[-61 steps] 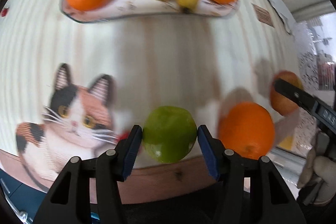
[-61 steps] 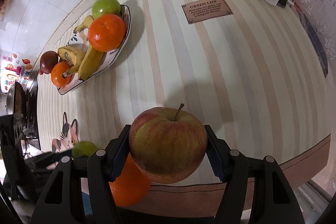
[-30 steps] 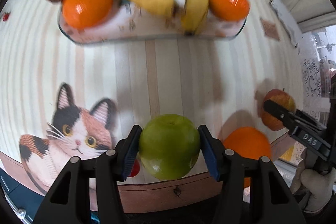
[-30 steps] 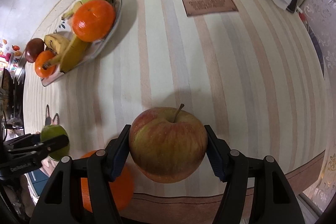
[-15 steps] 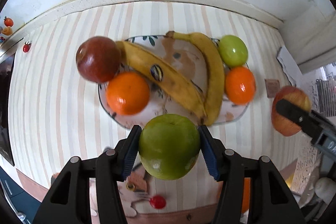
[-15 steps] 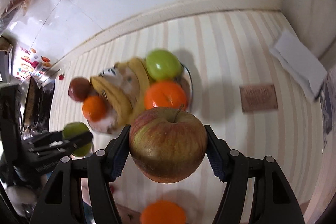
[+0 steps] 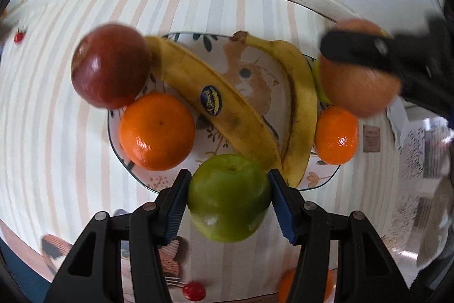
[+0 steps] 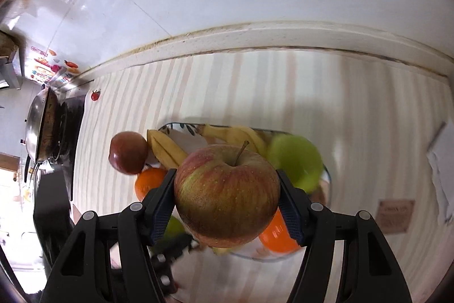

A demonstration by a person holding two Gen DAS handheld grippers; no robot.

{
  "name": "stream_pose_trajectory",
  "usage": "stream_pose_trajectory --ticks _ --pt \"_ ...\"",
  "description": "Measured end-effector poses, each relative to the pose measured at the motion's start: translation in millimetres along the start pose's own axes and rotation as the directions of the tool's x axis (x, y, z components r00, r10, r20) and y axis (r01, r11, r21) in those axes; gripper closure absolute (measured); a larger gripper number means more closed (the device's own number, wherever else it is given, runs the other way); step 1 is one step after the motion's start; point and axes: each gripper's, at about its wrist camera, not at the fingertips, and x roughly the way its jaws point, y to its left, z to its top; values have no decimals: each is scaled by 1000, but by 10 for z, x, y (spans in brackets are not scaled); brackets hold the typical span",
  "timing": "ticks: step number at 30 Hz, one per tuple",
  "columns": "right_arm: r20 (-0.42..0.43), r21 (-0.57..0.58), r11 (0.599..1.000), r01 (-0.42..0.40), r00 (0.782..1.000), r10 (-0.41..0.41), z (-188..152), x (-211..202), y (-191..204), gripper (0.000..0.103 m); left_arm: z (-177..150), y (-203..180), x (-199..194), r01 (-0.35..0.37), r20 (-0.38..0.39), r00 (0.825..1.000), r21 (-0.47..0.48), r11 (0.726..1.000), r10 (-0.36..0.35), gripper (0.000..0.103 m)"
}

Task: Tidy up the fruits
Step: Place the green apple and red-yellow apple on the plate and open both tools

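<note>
Nearest the left camera, the left gripper (image 7: 228, 199) is clamped on a green apple (image 7: 228, 198), both blue pads pressed to its sides, holding it above the near edge of the patterned plate (image 7: 326, 179). In the right view the right gripper (image 8: 227, 202) pinches a red-and-green apple (image 8: 227, 195) the same way, stem up, over the plate's right side. Beyond them the plate is already crowded: a large orange (image 7: 157, 131), two bananas (image 7: 215, 107) across the middle, a smaller orange (image 7: 336, 135), a dark red apple (image 7: 110, 66) perched on the far left rim, and another green apple (image 8: 295, 161) at the far right. Free room looks scarce, so either apple released onto sloping fruit may roll off onto the striped tablecloth (image 7: 56, 132). A nudge could also tip the rim-side red apple off the plate. Both grippers are close over one plate and might collide.
</note>
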Motion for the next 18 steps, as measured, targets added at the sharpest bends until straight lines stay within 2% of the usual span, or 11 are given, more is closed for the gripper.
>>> stream_pose_trajectory --ticks 8,15,18 --pt "-107 -76 997 -1 994 -8 350 448 377 34 -50 197 35 73 24 997 -94 993 -71 50" --pt "-185 -128 991 38 981 -61 406 799 619 34 -10 303 51 97 9 995 -141 985 -97 50" --pt "-190 -123 991 49 979 -72 418 876 642 34 14 344 46 105 -3 994 -155 982 -107 49"
